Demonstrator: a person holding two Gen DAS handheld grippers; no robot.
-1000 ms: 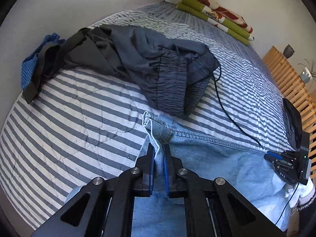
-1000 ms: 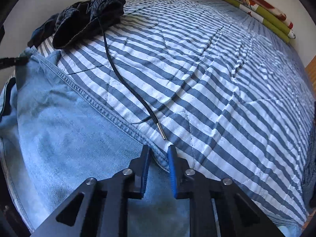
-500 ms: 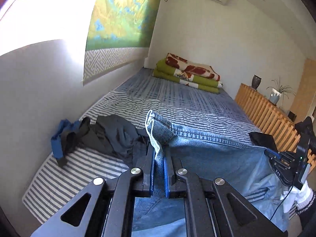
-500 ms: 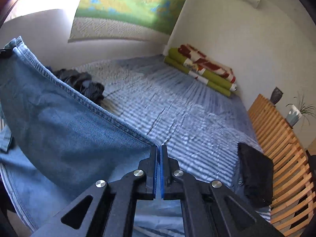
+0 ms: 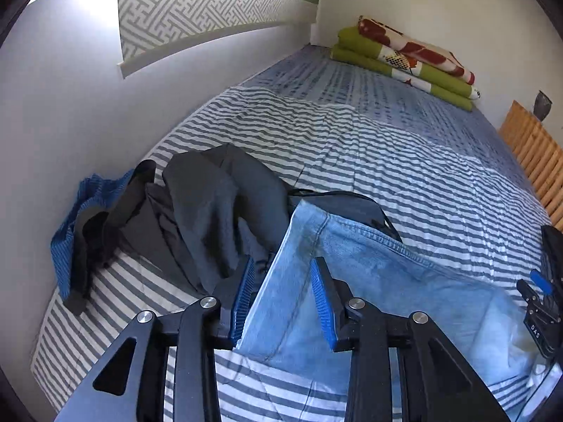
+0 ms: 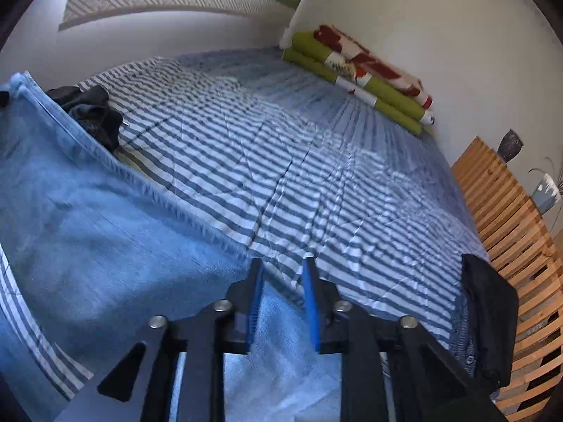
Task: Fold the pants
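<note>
Left gripper (image 5: 283, 269): jaws have just been opening and now stand partly apart. A pale fold of the blue jeans (image 5: 369, 281) lies between the blue pads (image 5: 242, 299), but the pads do not press on it; the denim is loose.

Right gripper (image 6: 281, 274): jaws have likewise just been opening, with a gap between the pads. Striped cover shows through the gap at the tips, denim lower down. Nothing is gripped.

Jeans (image 6: 88, 228): spread on the bed (image 5: 404, 161) under and ahead of both grippers, the stitched hem edge running from the left gripper's tips off to its right, toward the other gripper (image 5: 542, 302) at the frame edge.

Left view only: a heap of dark grey clothing (image 5: 211, 204) just ahead-left of the tips, touching the jeans' corner; a blue garment (image 5: 67, 232) beyond it against the wall; a black cord (image 5: 352, 195) emerging behind the jeans.

Right view only: a black garment (image 6: 489, 316) draped at the bed's edge to the right of the tips, beside a wooden slatted frame (image 6: 520, 246); a potted plant (image 6: 545, 190) past it. The dark heap (image 6: 91, 112) appears here far left, small.

Both views: folded green-and-red blanket (image 6: 359, 74) at the far end of the bed; a dark vase (image 6: 510, 146) on the slats.

No containers are in sight.
</note>
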